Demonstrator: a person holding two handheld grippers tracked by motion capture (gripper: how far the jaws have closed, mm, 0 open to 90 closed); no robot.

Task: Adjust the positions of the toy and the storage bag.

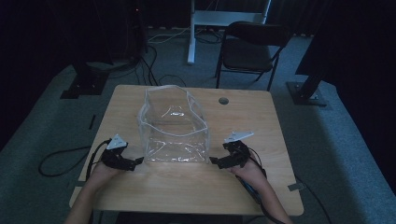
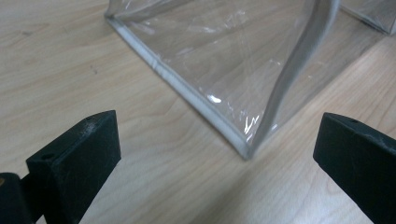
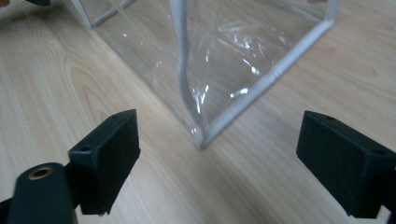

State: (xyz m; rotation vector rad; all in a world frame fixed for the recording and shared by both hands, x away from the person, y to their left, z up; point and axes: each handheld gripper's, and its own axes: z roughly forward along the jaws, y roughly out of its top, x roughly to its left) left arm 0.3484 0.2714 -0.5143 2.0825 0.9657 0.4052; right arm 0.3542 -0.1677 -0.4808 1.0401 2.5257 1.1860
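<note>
Left gripper (image 1: 138, 161) rests low on the wooden table (image 1: 187, 186), jaws spread wide with nothing between them, pointing at the near left bottom corner of a clear plastic bag (image 1: 173, 125). That bag stands upright in the middle of the table, its mouth open at the top and its walls slightly slumped and creased. In the left gripper view the corner (image 2: 246, 150) sits on the wood just ahead of the gap between the jaws, where a pale seam along the base meets another seam rising up the edge. Across on the other side, the right gripper (image 1: 215, 162) mirrors it, jaws likewise parted and empty, aimed at the near right bottom corner (image 3: 201, 140), which lies just beyond its jaws. Judging by the thin glossy film and the way the walls buckle, the bag should be very light, soft and slippery; it would likely slide or fold if pushed and collapse if squeezed mid-wall. The trimmed seams look like the firmest part, so a pinch on an upright corner seam or on the rim band at the mouth seems the surest hold, rather than on the bare film.
</note>
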